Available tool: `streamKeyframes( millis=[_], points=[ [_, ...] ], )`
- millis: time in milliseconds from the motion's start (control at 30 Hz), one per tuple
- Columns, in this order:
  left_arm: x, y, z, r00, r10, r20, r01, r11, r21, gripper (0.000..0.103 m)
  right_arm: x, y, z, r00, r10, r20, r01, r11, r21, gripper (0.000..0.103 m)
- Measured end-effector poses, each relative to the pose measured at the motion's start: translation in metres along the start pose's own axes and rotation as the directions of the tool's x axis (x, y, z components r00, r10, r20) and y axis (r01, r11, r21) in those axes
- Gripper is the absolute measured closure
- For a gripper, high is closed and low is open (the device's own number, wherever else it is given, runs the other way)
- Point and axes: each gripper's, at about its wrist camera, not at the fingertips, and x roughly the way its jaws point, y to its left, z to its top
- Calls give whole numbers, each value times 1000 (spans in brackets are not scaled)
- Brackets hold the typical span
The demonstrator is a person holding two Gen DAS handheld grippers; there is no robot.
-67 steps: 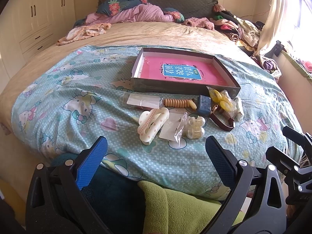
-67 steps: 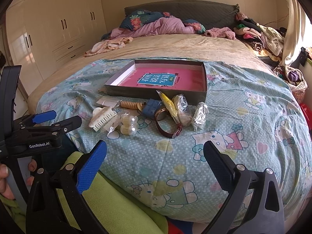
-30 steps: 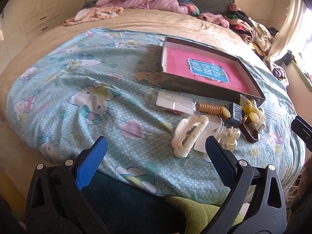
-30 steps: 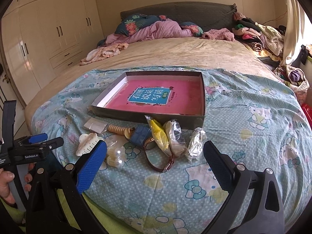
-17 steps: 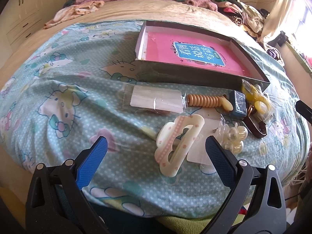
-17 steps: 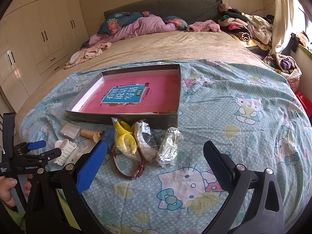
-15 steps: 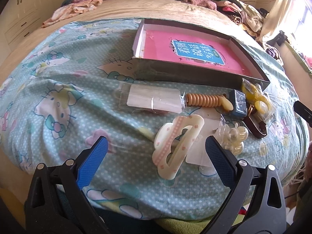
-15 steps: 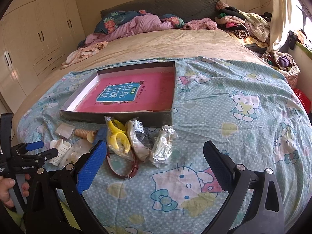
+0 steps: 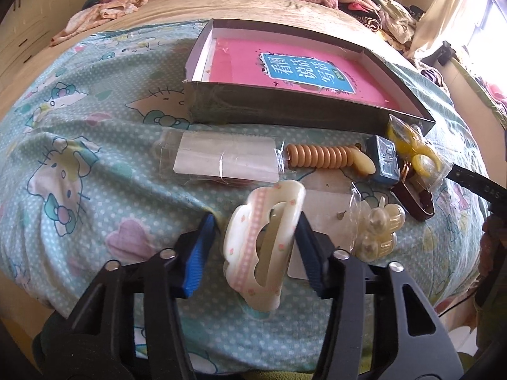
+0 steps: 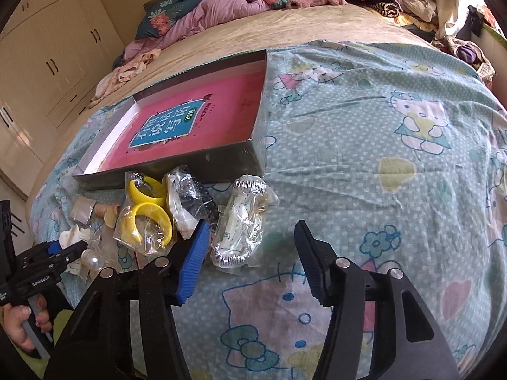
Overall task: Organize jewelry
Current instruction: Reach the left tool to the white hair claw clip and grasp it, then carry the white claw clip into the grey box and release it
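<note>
Jewelry and hair pieces lie in a row on the bed in front of a shallow dark box (image 9: 285,107) with a pink book inside. My left gripper (image 9: 253,243) is open, its blue pads either side of a cream and pink claw clip (image 9: 264,240); the right pad looks to touch it. Beyond lie a packeted card (image 9: 225,161), a tan ridged clip (image 9: 326,158), a blue box (image 9: 385,163), a brown band (image 9: 415,202) and a pearl clip (image 9: 380,234). My right gripper (image 10: 250,259) is open just before a bagged silver chain (image 10: 240,228), next to bagged yellow rings (image 10: 149,218).
The box (image 10: 177,164) also shows in the right wrist view. A Hello Kitty sheet (image 10: 380,145) covers the bed. Clothes are piled at the headboard (image 10: 228,6) and far right (image 9: 380,15). White wardrobes (image 10: 41,63) stand to the left. The left tool and hand show at the lower left (image 10: 31,281).
Both grippers have moved forward and down to the items and narrowed. The left now straddles the claw clip. The right has closed in on the bagged chain.
</note>
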Motion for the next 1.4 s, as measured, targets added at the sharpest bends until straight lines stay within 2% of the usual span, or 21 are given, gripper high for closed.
streamKeyframes(
  millis=[33,67,100,233,500,767,1067,1400],
  points=[
    [0,0,1,1000,-2,-1,2,1000,3,65,5,-1,1,1000,16,-6,-16,1000,10,54],
    [0,0,2,1000,-2,0,2,1000,9,65,8,-2,2,999,33,-10,-33,999,19,60],
    [0,-1,2,1000,-2,0,2,1000,14,65,12,-5,4,999,52,-14,-52,998,34,71],
    [-7,0,5,1000,-15,11,15,1000,11,65,15,-9,9,996,94,-13,-93,994,51,74],
    [-31,2,23,998,-32,61,30,999,20,66,-23,-11,11,994,87,70,-89,996,29,75],
    [-43,4,51,992,-40,122,38,999,20,66,-51,-1,33,981,109,164,-107,994,-23,75],
    [-38,2,90,986,-40,161,39,999,11,66,-48,20,62,966,156,208,-144,987,-73,75],
    [-14,-4,117,988,-32,154,29,999,22,66,-29,37,85,962,173,213,-154,983,-104,75]
  ],
)
